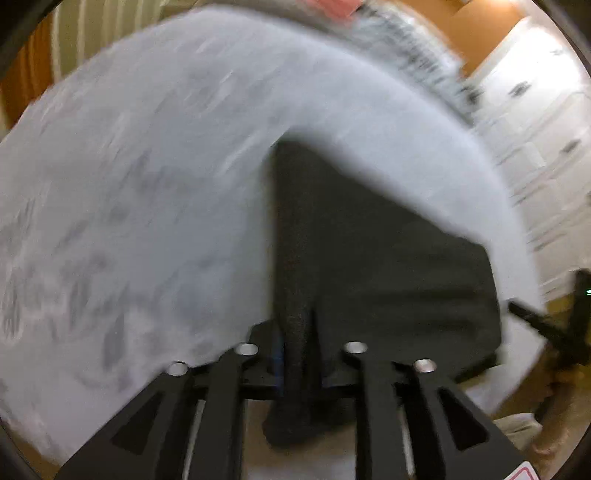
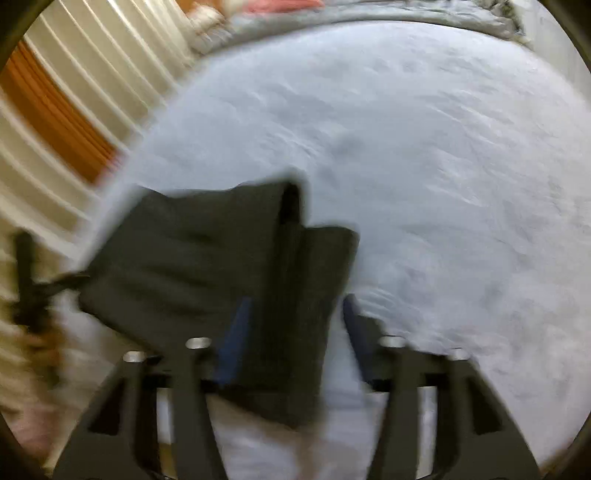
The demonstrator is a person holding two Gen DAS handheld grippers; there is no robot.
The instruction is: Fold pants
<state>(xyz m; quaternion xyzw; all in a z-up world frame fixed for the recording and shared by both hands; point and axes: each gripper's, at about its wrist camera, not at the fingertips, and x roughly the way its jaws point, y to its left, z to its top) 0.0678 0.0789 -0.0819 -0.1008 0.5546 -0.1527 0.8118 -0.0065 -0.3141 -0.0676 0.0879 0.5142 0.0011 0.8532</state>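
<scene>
Mid-fold: left gripper (image 1: 299,354), lower centre, nipped narrow on an edge of the dark folded fabric pants (image 1: 388,251) on the pale grey bedsheet (image 1: 129,184). Right gripper (image 2: 291,332) about half open, cloth between its jaws, apparently not pinched. Next, judged: right clamps, both carry the edge over.

Both views smeared by motion blur. Left gripper (image 1: 297,354) fingertips buried in a bunched fold of the dark pants (image 1: 388,258), pads unseen. Near hem of the pants hidden behind the right gripper (image 2: 291,332) frame. Bed sheet (image 2: 424,166) cut off by the round lens edge. Pink thing (image 1: 334,6) at the top too blurred to tell. Other gripper (image 1: 554,328) only a dark streak.
</scene>
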